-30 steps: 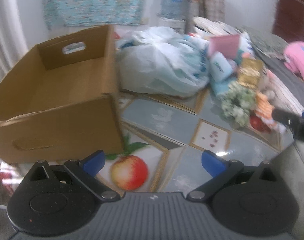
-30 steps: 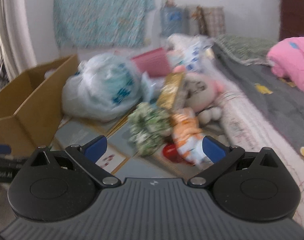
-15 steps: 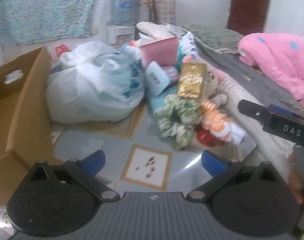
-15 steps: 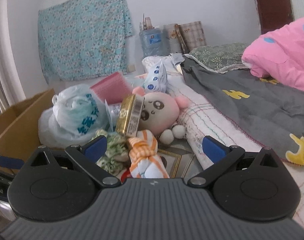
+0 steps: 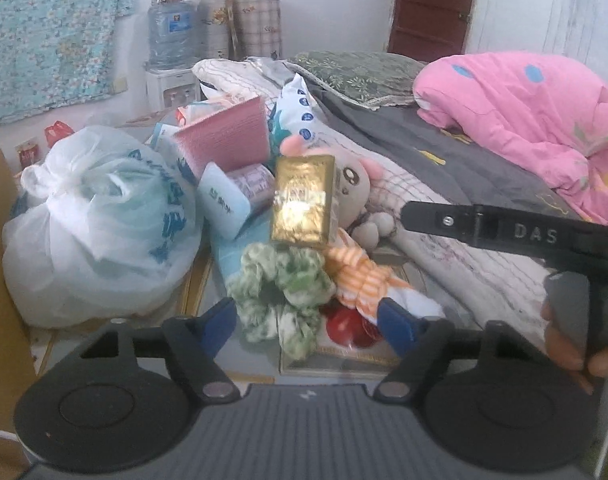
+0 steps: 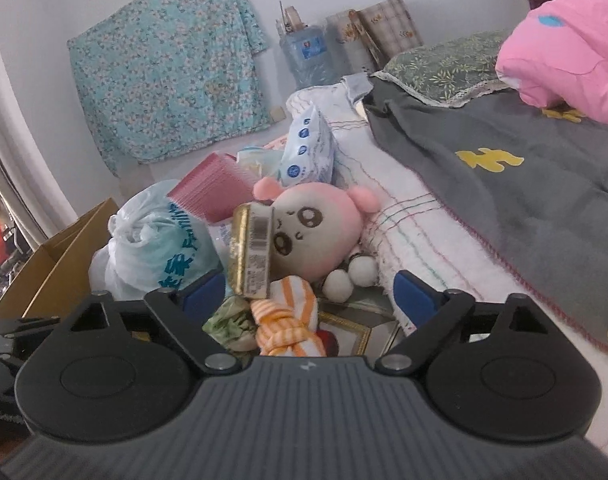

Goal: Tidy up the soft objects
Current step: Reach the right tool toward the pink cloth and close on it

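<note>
A heap of soft things lies beside the bed. A green and white cloth bundle (image 5: 282,288) and an orange striped cloth (image 5: 362,276) lie in front. A pink plush doll (image 6: 316,232) leans on the mattress behind a gold box (image 5: 302,200). My left gripper (image 5: 310,320) is open and empty, its blue fingertips on either side of the green bundle, close to it. My right gripper (image 6: 310,298) is open and empty, just short of the orange cloth (image 6: 288,320) and the gold box (image 6: 252,252). Its arm (image 5: 504,232) shows in the left wrist view.
A tied white plastic bag (image 5: 100,224) sits left of the heap, with a cardboard box (image 6: 52,264) beyond it. A pink pad (image 5: 224,140), tissue packs (image 5: 224,204) and a wipes pack (image 6: 308,148) lie behind. The bed (image 6: 504,200) with a pink quilt (image 5: 524,108) runs along the right.
Both grippers have swung right, away from the cardboard box, and closed in on the heap. The left one now brackets the green bundle. Both stay open.
</note>
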`<act>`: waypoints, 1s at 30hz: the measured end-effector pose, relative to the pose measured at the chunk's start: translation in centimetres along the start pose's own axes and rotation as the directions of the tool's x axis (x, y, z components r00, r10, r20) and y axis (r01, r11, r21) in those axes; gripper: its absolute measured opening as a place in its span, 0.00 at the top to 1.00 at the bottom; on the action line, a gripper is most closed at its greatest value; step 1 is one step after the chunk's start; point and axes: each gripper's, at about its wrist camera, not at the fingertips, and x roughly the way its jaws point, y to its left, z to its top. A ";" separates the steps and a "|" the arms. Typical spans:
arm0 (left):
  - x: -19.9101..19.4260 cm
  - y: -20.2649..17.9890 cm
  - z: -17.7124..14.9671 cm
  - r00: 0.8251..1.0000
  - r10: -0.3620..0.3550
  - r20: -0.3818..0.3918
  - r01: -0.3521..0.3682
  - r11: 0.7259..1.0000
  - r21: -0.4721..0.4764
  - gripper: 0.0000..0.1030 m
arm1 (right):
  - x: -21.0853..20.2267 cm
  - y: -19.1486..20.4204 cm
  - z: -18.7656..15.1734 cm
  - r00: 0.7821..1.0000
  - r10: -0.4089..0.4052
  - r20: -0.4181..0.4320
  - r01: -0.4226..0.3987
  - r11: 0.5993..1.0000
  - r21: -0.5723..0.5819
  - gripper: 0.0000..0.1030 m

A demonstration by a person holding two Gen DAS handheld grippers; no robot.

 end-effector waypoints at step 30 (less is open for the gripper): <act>7.7 0.7 9.4 0.910 0.344 0.229 -0.385 0.909 0.163 0.38 | 18.6 2.7 14.4 0.821 0.355 -0.446 -0.113 0.869 0.482 0.25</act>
